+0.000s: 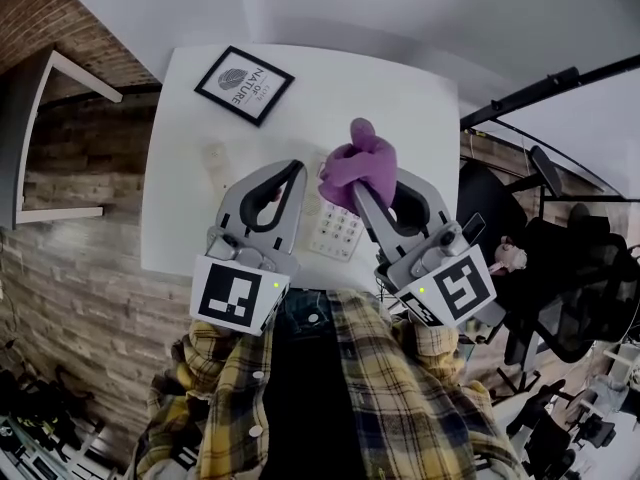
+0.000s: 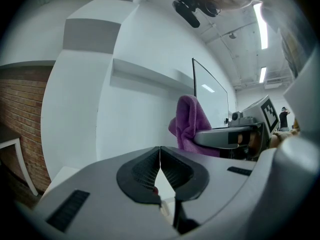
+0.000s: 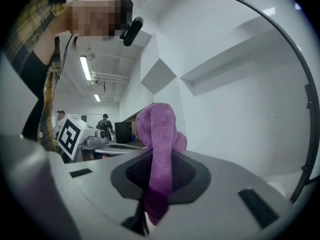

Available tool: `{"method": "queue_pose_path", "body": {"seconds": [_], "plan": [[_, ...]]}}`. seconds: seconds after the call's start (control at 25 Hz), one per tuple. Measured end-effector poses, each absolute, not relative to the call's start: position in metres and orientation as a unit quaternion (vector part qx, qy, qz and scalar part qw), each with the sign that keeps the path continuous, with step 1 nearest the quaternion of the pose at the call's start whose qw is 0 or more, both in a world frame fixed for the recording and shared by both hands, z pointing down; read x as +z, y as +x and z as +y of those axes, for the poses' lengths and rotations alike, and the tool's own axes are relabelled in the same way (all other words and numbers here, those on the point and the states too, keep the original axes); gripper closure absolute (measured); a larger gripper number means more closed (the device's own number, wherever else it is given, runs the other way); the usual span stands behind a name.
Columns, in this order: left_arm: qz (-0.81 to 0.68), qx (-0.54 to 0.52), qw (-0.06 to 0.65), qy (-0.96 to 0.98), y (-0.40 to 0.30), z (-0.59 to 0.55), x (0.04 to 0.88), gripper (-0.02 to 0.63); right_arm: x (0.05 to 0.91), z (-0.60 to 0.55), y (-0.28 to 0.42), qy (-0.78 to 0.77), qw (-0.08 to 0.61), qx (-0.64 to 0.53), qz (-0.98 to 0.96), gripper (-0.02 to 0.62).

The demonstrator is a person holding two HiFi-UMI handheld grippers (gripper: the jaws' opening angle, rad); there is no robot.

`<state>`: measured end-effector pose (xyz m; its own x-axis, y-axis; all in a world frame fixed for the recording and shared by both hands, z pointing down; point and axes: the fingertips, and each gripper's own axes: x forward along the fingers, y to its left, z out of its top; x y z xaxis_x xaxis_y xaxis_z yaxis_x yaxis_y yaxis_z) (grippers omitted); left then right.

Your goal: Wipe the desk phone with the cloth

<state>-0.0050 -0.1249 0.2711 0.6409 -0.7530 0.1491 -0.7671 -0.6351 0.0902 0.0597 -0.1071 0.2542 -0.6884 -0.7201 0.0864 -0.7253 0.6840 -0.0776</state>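
- Desk: white top, brick wall to its left, and it carries everything below.
- Person: plaid shirt at the bottom of the head view, leaning over the near edge of the desk.
- Left tongs: raised above the desk, left of the phone. In the left gripper view the left tongs have their two ribbed pads pressed together with nothing between them.
- Right tongs: just beside the left pair, tips pointing away from the person. In the right gripper view the right tongs are clamped on a fold of cloth.
- Desk phone: white, with its keypad showing in the gap between the two tongs, near the desk's front edge. Its upper part sits under the cloth and tongs, and I cannot tell whether they touch.
- Framed picture: black frame, lying flat at the desk's far left, well apart from the phone.
- Cloth: purple and bunched, sticking out past the right tongs' tips over the phone's far end. The same cloth stands up between the pads, and the cloth also shows from the left side.
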Motion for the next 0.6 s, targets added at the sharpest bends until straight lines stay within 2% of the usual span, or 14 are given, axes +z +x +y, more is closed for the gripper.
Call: {"method": "queue_pose_path", "body": {"seconds": [0.6], "plan": [[-0.418,0.054,0.074,0.904,-0.0040,-0.1323,0.2745,0.589,0.2580,-0.1140,0.0601,0.392,0.029,0.061,-0.917,0.529]]}}
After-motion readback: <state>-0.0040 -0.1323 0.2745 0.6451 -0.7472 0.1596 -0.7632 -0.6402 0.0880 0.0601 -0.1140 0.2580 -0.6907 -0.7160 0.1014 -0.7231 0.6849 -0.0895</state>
